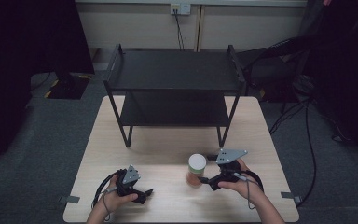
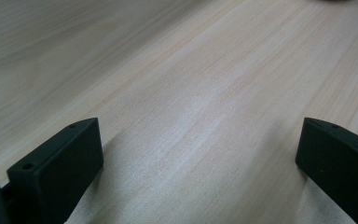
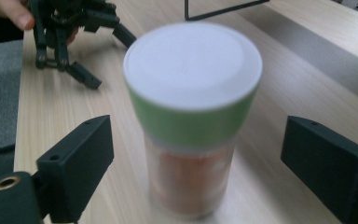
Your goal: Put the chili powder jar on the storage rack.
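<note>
High view: my left gripper (image 1: 145, 192) sits low on the pale wood worktop (image 1: 168, 154) near its front left edge, my left hand (image 1: 114, 198) wrapped round it, fingers spread apart over bare wood. My right gripper (image 1: 206, 169) is at front right, right hand (image 1: 240, 182) behind it, grey plate on top, fingers either side of a jar (image 1: 196, 170) with a white lid and orange contents; from up here I cannot tell if they touch it. A black two-tier shelf rack (image 1: 175, 79) stands on the far half of the worktop, both tiers bare. Left gripper view: my two black fingers (image 2: 58, 168) are wide apart, just wood grain between them, close to the surface. Right gripper view: the jar (image 3: 192, 116) stands upright on the worktop between my fingers (image 3: 77, 163), blurred, with a green band under the white lid that the high view misses; clear gaps on both sides, so fingers open, not clamped. My left gripper (image 3: 77, 35) shows farther off at upper left, a thumb on it, plus a foot of the rack.
</note>
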Action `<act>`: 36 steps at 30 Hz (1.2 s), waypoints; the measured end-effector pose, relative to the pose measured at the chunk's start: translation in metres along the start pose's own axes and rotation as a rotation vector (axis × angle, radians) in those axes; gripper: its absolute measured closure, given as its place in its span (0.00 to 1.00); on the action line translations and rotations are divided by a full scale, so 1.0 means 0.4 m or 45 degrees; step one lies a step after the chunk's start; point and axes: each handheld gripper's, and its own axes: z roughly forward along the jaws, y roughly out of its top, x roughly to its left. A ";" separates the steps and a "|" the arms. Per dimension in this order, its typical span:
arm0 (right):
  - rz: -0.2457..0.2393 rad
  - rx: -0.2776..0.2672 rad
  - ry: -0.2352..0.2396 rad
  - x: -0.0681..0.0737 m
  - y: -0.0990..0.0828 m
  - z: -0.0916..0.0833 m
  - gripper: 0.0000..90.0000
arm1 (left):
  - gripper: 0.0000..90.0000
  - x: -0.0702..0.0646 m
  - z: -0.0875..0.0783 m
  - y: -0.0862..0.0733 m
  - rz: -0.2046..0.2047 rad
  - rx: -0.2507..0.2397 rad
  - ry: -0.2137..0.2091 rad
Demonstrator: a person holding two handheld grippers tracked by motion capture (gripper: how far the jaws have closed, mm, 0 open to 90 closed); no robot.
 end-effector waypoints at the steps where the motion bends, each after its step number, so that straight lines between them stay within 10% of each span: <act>1: 0.006 -0.004 0.000 -0.001 0.002 0.006 0.11 | 0.00 0.000 0.000 0.000 0.000 0.000 0.000; 15: -0.062 0.008 0.008 0.003 0.007 0.048 0.37 | 0.00 0.000 0.000 0.000 0.000 0.000 0.000; 36: -0.062 0.003 -0.036 0.039 0.012 0.049 0.38 | 0.00 0.002 -0.001 0.000 0.004 0.001 -0.003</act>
